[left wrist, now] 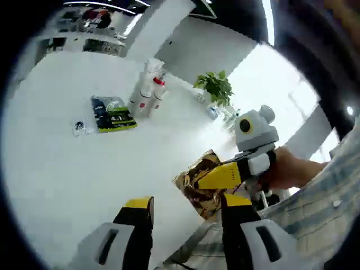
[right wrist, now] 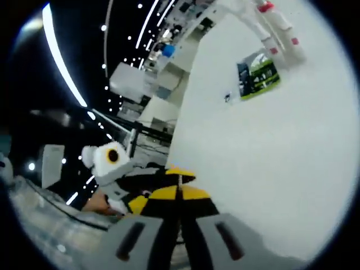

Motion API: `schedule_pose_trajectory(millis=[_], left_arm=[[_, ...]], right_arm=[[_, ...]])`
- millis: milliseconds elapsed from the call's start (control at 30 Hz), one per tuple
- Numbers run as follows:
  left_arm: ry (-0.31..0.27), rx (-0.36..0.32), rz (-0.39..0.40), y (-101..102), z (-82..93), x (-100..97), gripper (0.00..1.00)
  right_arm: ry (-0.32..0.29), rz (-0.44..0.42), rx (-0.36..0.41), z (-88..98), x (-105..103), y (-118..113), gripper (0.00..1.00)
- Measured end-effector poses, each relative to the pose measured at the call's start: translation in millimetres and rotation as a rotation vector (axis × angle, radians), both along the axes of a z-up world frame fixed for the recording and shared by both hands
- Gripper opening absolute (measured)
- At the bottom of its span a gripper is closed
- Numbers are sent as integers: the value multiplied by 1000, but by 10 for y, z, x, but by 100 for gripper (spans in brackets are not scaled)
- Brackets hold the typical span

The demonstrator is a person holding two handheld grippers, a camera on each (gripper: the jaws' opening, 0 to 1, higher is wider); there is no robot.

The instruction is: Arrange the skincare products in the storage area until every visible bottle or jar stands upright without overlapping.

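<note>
Several white bottles [left wrist: 149,90] with red caps stand clustered at the far side of the white table [left wrist: 67,169]; in the right gripper view the bottles [right wrist: 275,22] lie toward the top. A green-and-black packet [left wrist: 112,113] lies flat beside them, and the same packet [right wrist: 257,75] appears in the right gripper view. My left gripper [left wrist: 185,209] is open over the table's near edge, nothing between its jaws. My right gripper [left wrist: 218,180] reaches in from the right, against a crinkled gold foil packet [left wrist: 194,183]; I cannot tell if it holds it. In its own view the right gripper [right wrist: 179,190] is shut.
A small dark item [left wrist: 81,127] lies left of the green packet. A potted plant [left wrist: 216,87] stands at the table's far edge. A person's hand [left wrist: 292,169] and striped sleeve [left wrist: 320,208] are at the right. Shelves [right wrist: 169,45] lie beyond the table.
</note>
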State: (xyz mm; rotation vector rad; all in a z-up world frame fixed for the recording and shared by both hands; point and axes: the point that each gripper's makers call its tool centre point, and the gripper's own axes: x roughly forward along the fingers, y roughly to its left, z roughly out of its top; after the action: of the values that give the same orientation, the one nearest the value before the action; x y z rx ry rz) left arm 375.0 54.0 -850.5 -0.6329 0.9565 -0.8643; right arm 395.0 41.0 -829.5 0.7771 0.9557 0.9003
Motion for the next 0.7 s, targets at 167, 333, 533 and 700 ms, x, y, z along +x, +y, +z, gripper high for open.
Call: schedule_pose_trajectory(millis=[167,333,533,700], left_arm=[[83,-258,4,-101,292,-79,24],[79,-403,41,-164,490,24,9],[82,-419,33,-205,512,24,1],[119,-432,51,-170,477,33,0]], right_arm=[[-41,-43,141,286,79,109,0],[-61,-101,165,326,138,97,0],[-79,-112,176,366,134,38,3],[-87,-137,154,349,144,-100,3]])
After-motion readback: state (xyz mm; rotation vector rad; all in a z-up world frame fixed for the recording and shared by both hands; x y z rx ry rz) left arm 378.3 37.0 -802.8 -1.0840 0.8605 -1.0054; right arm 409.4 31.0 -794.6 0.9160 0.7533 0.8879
